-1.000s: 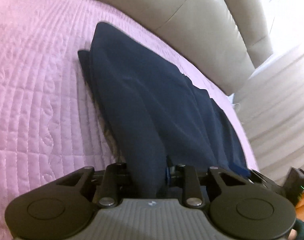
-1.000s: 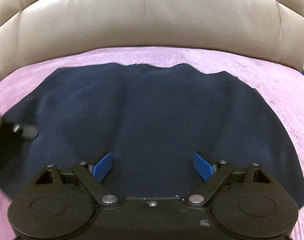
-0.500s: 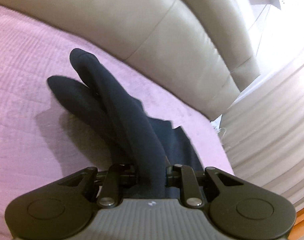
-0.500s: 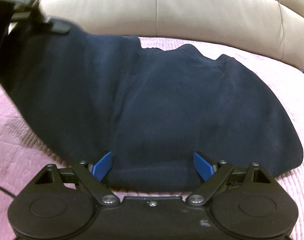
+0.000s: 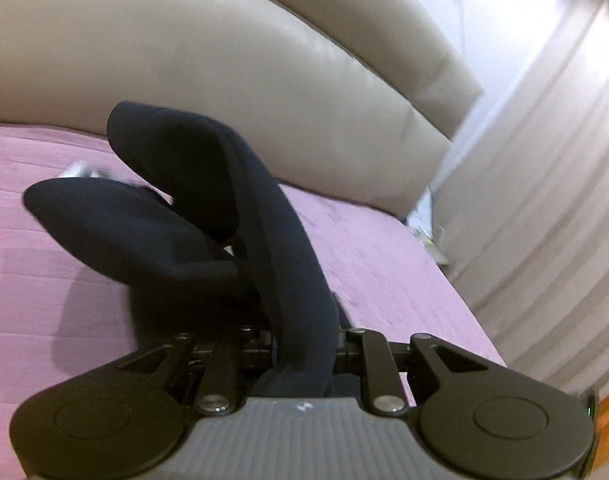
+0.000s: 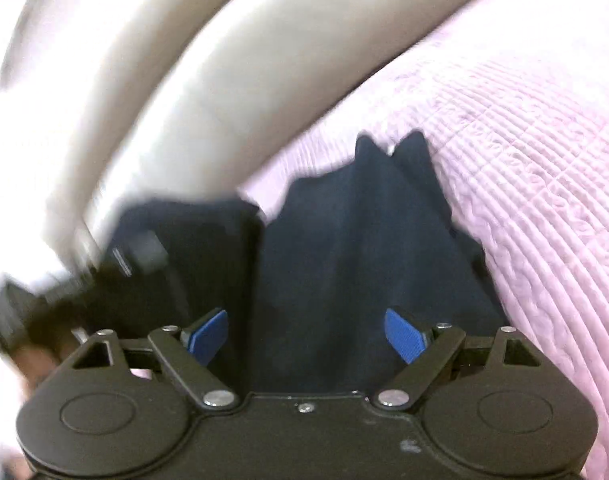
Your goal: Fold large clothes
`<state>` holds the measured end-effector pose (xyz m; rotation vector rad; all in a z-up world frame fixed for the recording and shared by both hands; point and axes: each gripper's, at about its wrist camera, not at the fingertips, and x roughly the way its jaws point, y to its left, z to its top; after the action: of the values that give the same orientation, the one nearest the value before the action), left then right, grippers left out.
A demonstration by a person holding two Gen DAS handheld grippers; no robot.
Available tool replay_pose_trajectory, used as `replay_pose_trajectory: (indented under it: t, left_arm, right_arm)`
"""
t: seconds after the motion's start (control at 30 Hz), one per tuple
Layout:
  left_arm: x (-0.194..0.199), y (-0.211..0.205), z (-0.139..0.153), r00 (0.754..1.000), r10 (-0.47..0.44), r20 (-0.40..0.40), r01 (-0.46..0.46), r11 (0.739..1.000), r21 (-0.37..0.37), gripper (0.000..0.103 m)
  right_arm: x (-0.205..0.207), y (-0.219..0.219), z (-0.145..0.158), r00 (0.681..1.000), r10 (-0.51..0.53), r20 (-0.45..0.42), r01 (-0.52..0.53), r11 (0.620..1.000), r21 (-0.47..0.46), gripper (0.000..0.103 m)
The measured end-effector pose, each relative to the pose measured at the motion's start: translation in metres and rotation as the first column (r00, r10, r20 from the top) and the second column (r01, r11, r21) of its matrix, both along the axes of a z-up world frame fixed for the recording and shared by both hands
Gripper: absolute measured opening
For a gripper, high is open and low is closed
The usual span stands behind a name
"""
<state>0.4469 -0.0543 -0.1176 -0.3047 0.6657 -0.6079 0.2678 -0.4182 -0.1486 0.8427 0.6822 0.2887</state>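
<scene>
Garment point(image 5: 208, 220) on the quilt point(image 5: 384, 264), headboard point(image 5: 224, 80) behind it.

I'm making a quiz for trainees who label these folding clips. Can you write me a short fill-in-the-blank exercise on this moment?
1. The left gripper is shut on a fold of the ____ garment.
2. The bed is covered with a quilted ____ bedspread.
3. The right gripper's blue pads stand ____, not pressing the cloth.
4. Behind the bed rises a padded beige ____.

Missing words: navy; pink; open; headboard
</scene>
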Motion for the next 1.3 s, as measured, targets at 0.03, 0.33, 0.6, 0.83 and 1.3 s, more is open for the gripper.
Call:
replay_pose_trajectory:
  t: [0.03, 0.33, 0.6, 0.83, 1.3]
  left_arm:
    - [0.001, -0.013, -0.005, 1.000, -0.013, -0.003, 0.013, 1.000, 0.004, 0.022]
    - [0.004, -0.112, -0.050, 0.993, -0.119, -0.028, 0.121, 0.986, 0.111, 0.035]
    - [-0.010, -0.143, -0.073, 0.979, -0.190, -0.070, 0.199, 0.968, 0.155, 0.047]
    - [-0.028, -0.136, -0.062, 0.973, -0.224, -0.052, 0.229, 0.959, 0.166, 0.053]
    - [-0.005, -0.068, -0.042, 0.988, -0.086, -0.130, 0.122, 0.944, 0.307, 0.024]
  right_arm:
    - [0.005, -0.007, 0.004, 1.000, -0.001, 0.012, 0.001, 1.000, -0.007, 0.102]
    - [0.061, -0.023, 0.000, 0.984, 0.154, 0.095, -0.154, 0.988, -0.008, 0.103]
    - [0.126, -0.004, -0.001, 0.940, 0.336, 0.053, -0.332, 0.940, -0.074, 0.103]
    - [0.181, -0.008, -0.008, 0.970, 0.238, -0.052, -0.242, 0.966, -0.092, 0.011]
    - [0.164, -0.053, -0.029, 0.951, 0.238, -0.199, -0.217, 0.969, 0.119, 0.079]
